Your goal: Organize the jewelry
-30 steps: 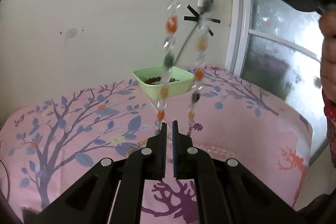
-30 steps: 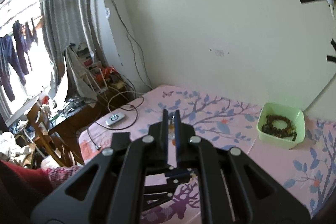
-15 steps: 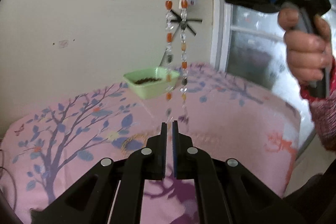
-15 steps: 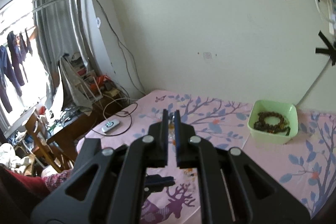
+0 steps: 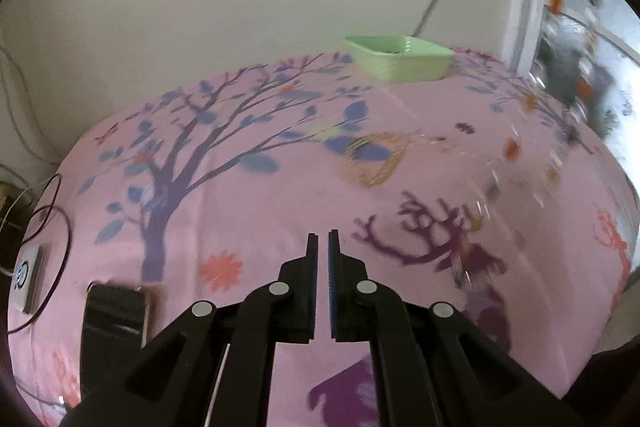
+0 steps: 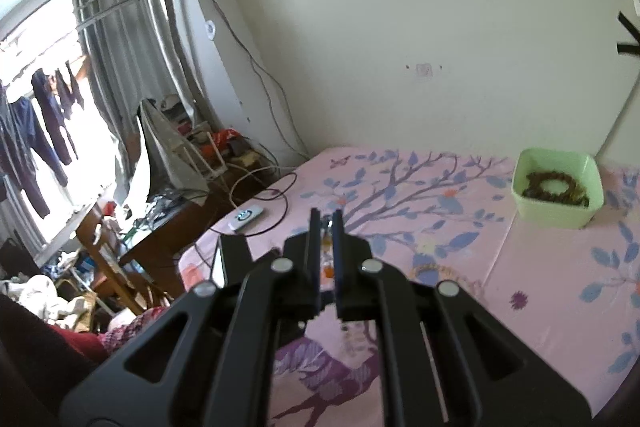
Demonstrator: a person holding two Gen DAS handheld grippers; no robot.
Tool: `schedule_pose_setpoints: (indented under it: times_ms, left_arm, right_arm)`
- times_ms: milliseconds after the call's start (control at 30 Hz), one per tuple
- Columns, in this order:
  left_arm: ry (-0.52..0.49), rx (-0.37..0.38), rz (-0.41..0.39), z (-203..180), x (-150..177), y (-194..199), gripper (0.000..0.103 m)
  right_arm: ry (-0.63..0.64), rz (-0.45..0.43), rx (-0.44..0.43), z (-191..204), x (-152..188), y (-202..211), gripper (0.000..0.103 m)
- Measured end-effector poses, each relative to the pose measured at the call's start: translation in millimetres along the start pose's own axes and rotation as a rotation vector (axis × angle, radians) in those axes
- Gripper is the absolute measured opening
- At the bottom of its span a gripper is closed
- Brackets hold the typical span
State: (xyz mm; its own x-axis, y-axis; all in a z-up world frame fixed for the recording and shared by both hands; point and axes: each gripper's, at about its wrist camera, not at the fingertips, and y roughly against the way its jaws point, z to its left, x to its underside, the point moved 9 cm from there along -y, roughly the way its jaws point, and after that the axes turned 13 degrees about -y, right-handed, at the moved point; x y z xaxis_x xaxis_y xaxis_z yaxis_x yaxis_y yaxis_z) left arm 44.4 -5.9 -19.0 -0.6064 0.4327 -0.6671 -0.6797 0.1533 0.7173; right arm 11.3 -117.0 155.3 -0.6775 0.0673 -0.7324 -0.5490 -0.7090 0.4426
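**Beaded strand swings off to the right as both claws dip**

The left claw [image 5: 323, 239] has tipped down toward the pink table [image 5: 248, 211], its jaws pinched together with nothing between them. Half a second ago the beaded necklace [image 5: 516, 163] hung straight ahead of it; now it streaks past as a blur well to the right of the claw, orange and clear beads smeared over the cloth. A gold chain [image 5: 374, 163] lies on the table ahead of the left claw and slightly right. The green bowl [image 5: 400, 63] sits far ahead by the wall.

The right claw [image 6: 327, 223] is lower than before, jaws narrow and clamped on the necklace's top, a few beads showing between the fingers. From it, the green bowl, with a dark bead bracelet [image 6: 554, 183] inside, stands ahead to the right. A phone [image 5: 114, 315] lies left of the left claw.
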Motion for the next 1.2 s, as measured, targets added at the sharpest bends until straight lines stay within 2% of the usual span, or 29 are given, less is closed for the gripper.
schedule_pose_setpoints:
  times_ms: [100,167,267,400,533,567,600,667,733,800,1033,1100,1200]
  left_arm:
    - [0.000,-0.005,0.014,2.6,4.9,-2.5,0.000]
    - [-0.011,-0.007,0.020,2.4,6.1,-5.2,0.000]
    - [-0.022,0.000,0.029,-4.0,8.2,-6.6,0.000]
    - [-0.034,0.003,0.035,-9.8,8.1,-11.0,0.000]
    - [-0.043,0.002,0.047,-13.8,9.5,-13.9,0.000]
    - [-0.044,0.002,0.051,-14.0,10.0,-14.3,0.000]
    - [-0.045,0.002,0.054,-14.1,10.2,-14.2,0.000]
    - [-0.047,0.013,0.049,-15.2,9.0,-11.4,0.000]
    - [-0.045,0.047,0.030,-18.6,6.7,-6.4,0.000]
    - [-0.043,0.093,0.010,-23.8,3.9,-0.8,0.000]
    - [-0.032,0.293,0.007,-58.9,-0.9,5.2,0.000]
    - [-0.045,0.313,0.003,-68.9,-2.2,5.3,0.000]
    - [-0.080,0.353,0.012,-86.1,-0.4,6.1,0.000]
  right_arm:
    - [-0.056,0.036,0.036,-25.3,21.4,-3.0,0.005]
    - [-0.081,0.059,0.093,-44.7,36.9,-7.0,0.005]
    - [-0.130,0.129,0.153,-72.8,68.8,-17.9,0.005]
    - [-0.176,0.222,0.138,-81.1,100.1,-39.3,0.005]
    - [-0.147,0.297,0.108,-71.1,121.7,-59.4,0.006]
    - [-0.132,0.304,0.125,-71.2,124.5,-61.3,0.009]
    - [-0.122,0.300,0.138,-71.7,124.9,-60.8,0.026]
    - [-0.099,0.246,0.171,-77.6,120.6,-52.5,0.049]
    - [-0.067,0.204,0.214,-86.9,115.9,-40.6,0.049]
    - [-0.065,0.200,0.229,-97.1,117.7,-31.8,0.049]
    - [0.031,0.290,0.317,-116.5,153.2,-32.5,0.050]
    - [0.056,0.303,0.337,-118.2,160.0,-36.0,0.064]
    - [0.098,0.309,0.346,-116.8,162.9,-42.6,0.067]
